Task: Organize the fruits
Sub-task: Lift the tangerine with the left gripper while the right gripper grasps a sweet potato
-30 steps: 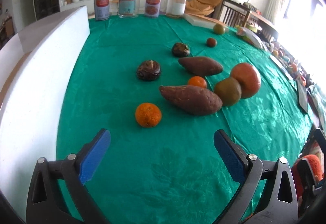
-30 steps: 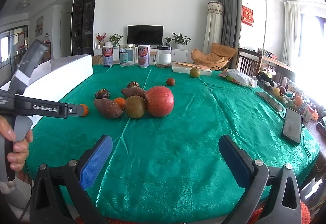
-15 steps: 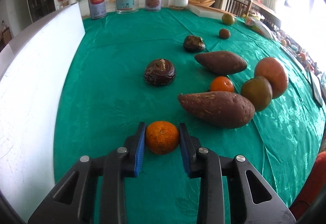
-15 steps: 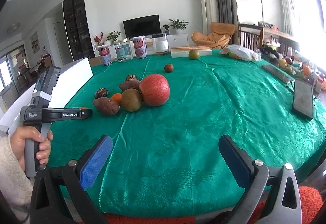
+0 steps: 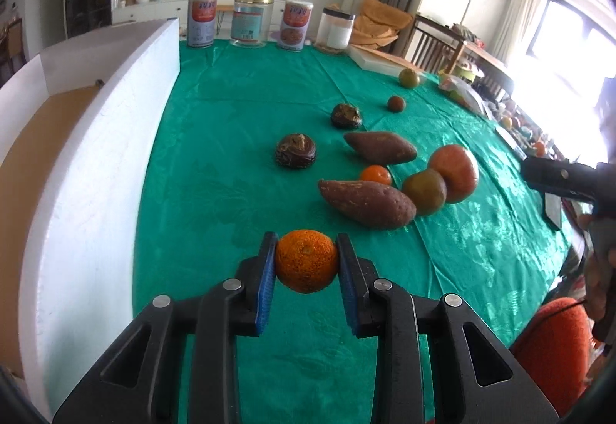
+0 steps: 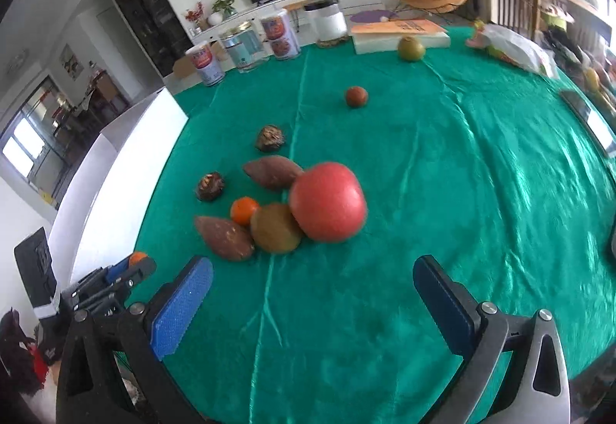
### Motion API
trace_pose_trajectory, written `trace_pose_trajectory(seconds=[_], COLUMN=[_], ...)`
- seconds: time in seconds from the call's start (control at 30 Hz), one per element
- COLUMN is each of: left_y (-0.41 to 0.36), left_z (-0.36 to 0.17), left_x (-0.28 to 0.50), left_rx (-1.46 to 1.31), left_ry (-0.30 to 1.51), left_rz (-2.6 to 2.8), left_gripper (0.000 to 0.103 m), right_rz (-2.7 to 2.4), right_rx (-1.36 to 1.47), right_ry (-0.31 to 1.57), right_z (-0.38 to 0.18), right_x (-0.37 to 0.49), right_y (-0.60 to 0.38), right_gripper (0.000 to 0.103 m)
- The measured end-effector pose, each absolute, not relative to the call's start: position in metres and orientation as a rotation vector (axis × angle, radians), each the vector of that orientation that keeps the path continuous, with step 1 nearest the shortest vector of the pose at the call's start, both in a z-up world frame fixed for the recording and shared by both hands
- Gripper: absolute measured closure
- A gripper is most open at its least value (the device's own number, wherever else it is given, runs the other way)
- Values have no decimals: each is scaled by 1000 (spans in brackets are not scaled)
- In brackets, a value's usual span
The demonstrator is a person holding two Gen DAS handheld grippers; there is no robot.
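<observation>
left gripper clamped on orange at lower centre, just above table. light, soft-skinned, bruises easily; held across widest part, gently. right gripper wide open, empty.

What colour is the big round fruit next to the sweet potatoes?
The big round fruit is pinkish red, shown best in the right wrist view.

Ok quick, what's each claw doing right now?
Left claw: closed on the mandarin, just clamped shut.
Right claw: open, holding nothing.
</observation>
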State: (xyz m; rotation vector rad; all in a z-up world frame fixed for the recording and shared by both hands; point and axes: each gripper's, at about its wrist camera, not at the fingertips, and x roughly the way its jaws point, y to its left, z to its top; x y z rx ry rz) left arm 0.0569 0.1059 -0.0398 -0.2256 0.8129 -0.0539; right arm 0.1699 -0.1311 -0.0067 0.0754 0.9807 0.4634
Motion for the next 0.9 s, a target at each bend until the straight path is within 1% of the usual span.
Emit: trace_pose_trajectory(seconds=[0.13,0.17,0.2,0.23,0.27,0.37,0.43,0.53,0.63,0.73,0.8,0.87,0.9], left_y=[118,121,125,129,133,145,153,165,174,179,180,178,176], left_z=[-16,-11,-6,0,5,19,25,29,31,31,28,25,23], left_x=[37,33,29,25,21,8,2,-3,-9,-9,-7,-4,-3], left_rx=[-263,-269,-274,-276,-276,-269,-265,-273,-276,-288,-298,-309,-315], left_ry=[783,780,774,768,760,735,725,715,702,700,702,706,709], left_rz=[-49,-48,-46,-44,-41,-17,2,22,39,36,30,18,11], left_gripper=[73,73,73,73,73,73,73,73,73,73,73,73,73], right_rz=[654,681,691,687,675,602,576,570,562,518,504,465,456], right_rx=[158,177,174,155,132,46,-5,8,-5,-177,-287,-339,-353], right_ry=[1096,1126,1151,1171,1189,1232,1261,1255,1225,1223,1280,1315,1327], right_z=[-17,-23,-30,-37,-43,-62,-74,-74,-57,-42,-51,-62,-68], right_x=[203,212,220,228,235,257,266,270,279,290,296,302,302], right_y=[-59,-41,-23,-5,11,45,61,67,51,24,8,-8,-15], right_gripper=[1,8,17,23,25,25,28,30,30,30,30,31,34])
